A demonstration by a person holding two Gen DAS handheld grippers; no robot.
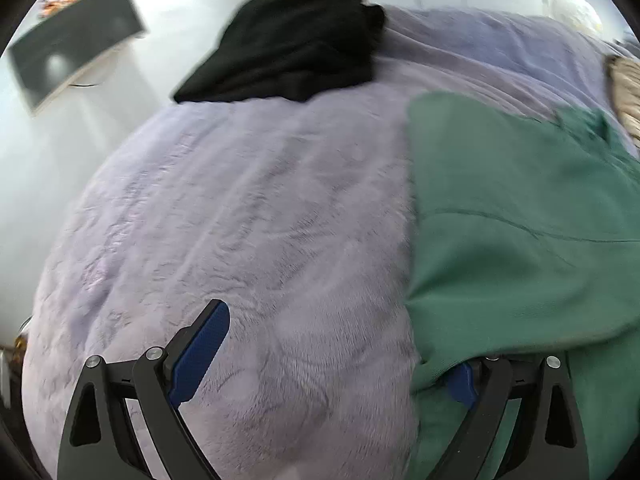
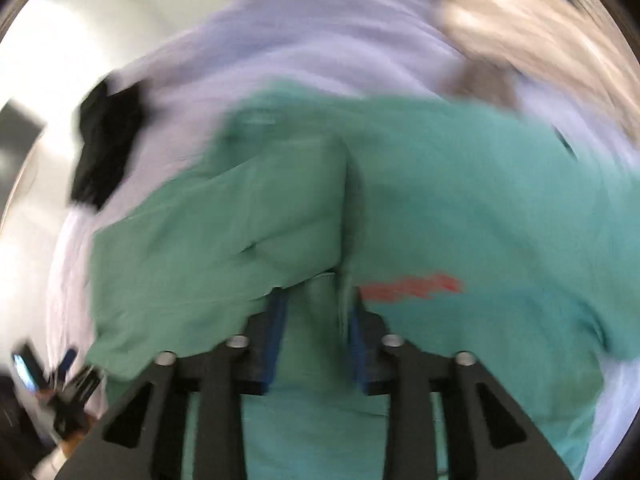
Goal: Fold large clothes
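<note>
A green shirt lies on a lavender fleece blanket. My left gripper is open, its jaws wide apart over the blanket at the shirt's left edge; the green cloth drapes over its right finger, and the left finger is bare. In the blurred right wrist view, my right gripper is shut on a raised fold of the green shirt, which has a red print beside the fingers.
A folded black garment lies at the far side of the blanket; it also shows in the right wrist view. A dark panel stands against the white wall at left. A beige woven thing lies beyond the shirt.
</note>
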